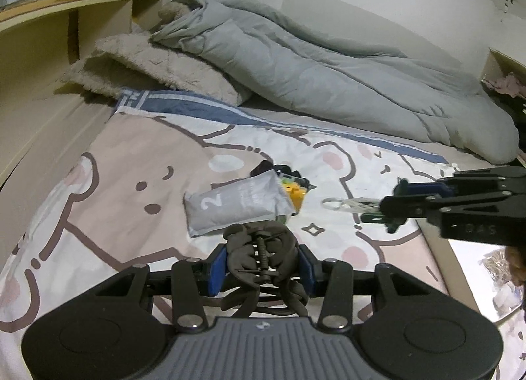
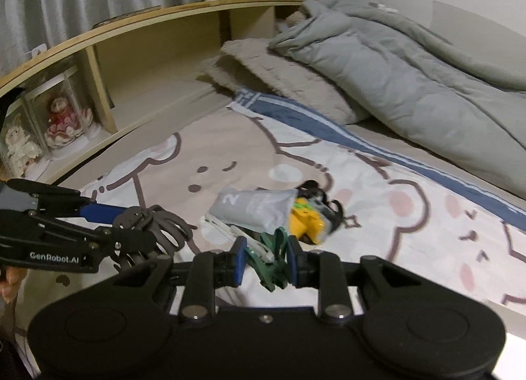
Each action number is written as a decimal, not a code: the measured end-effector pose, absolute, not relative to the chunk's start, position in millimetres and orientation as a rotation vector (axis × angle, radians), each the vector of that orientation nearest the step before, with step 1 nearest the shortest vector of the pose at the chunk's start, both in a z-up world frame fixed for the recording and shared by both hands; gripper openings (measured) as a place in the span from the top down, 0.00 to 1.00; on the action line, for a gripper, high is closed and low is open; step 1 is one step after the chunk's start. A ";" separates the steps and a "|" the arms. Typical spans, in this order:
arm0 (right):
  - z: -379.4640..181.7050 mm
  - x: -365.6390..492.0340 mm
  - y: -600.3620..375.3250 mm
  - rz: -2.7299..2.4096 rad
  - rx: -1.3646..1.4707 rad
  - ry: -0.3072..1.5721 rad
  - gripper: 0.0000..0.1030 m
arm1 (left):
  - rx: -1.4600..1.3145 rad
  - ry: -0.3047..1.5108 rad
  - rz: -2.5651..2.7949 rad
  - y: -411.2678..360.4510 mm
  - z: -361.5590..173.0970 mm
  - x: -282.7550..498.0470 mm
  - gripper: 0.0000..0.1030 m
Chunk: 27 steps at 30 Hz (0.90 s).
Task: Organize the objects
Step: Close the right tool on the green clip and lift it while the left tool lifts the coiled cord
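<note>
Left wrist view: left gripper (image 1: pixel 263 265) is clamped on a brown claw hair clip (image 1: pixel 259 255), lifted clear of the cartoon bear bedsheet (image 1: pixel 131 150), likely for sorting. Right gripper (image 2: pixel 266 263) is fully closed on green and white clothespins (image 2: pixel 268 248); a grey numbered pouch (image 2: pixel 253 207) and a yellow toy (image 2: pixel 307 222) lie touching mid-bed.

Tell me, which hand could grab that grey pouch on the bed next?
Neither, as things stand. The left gripper is clamped on a brown hair claw and the right gripper on green and white clips. Right probably sits nearer the grey pouch.
</note>
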State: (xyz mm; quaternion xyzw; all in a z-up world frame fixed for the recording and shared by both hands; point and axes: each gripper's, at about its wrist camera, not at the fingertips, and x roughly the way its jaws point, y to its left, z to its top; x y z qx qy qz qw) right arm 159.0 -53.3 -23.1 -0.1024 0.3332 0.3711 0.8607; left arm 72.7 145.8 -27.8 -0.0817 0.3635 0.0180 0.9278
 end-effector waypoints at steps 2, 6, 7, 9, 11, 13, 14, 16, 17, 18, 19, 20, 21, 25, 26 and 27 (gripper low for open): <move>-19.0 155.7 -64.2 0.755 -0.206 0.696 0.74 | -0.160 0.742 0.030 140.4 -25.4 72.2 0.55; -14.9 149.7 -85.0 0.715 -0.184 0.692 0.74 | -0.152 0.731 0.021 132.3 -20.0 71.0 0.55; -14.7 148.3 -90.6 0.706 -0.175 0.690 0.74 | -0.150 0.727 0.021 130.0 -18.4 71.1 0.55; -15.2 146.9 -100.5 0.692 -0.156 0.690 0.74 | -0.147 0.723 0.021 125.9 -16.2 71.3 0.55; -16.3 147.0 -107.9 0.680 -0.144 0.691 0.74 | -0.145 0.719 0.022 121.8 -13.9 71.8 0.55; -16.8 147.0 -114.3 0.671 -0.140 0.690 0.74 | -0.143 0.716 0.019 117.9 -11.8 73.2 0.55; -16.5 146.5 -117.4 0.668 -0.138 0.688 0.74 | -0.142 0.714 0.019 115.7 -10.6 73.6 0.55; -15.2 145.4 -123.6 0.663 -0.135 0.682 0.74 | -0.139 0.712 0.016 110.4 -9.2 75.6 0.55; -14.6 145.0 -126.5 0.661 -0.133 0.679 0.74 | -0.137 0.712 0.014 108.1 -8.9 76.2 0.55; -13.7 144.4 -129.3 0.659 -0.131 0.677 0.74 | -0.136 0.712 0.013 105.9 -8.6 77.3 0.55; -12.7 143.6 -132.8 0.656 -0.128 0.674 0.74 | -0.136 0.712 0.010 102.4 -8.2 78.6 0.55; -11.8 143.3 -136.1 0.653 -0.125 0.671 0.74 | -0.137 0.712 0.007 99.7 -8.1 79.9 0.55; -10.9 142.9 -140.0 0.650 -0.119 0.667 0.74 | -0.138 0.713 0.004 96.9 -7.9 81.2 0.55; -6.7 141.6 -155.5 0.638 -0.104 0.655 0.74 | -0.142 0.708 -0.016 83.5 -5.5 87.3 0.55; -5.4 141.1 -159.8 0.638 -0.101 0.650 0.74 | -0.141 0.706 -0.021 79.5 -4.6 88.5 0.55; -3.9 140.8 -164.7 0.631 -0.098 0.646 0.74 | -0.139 0.703 -0.026 75.8 -3.6 89.7 0.55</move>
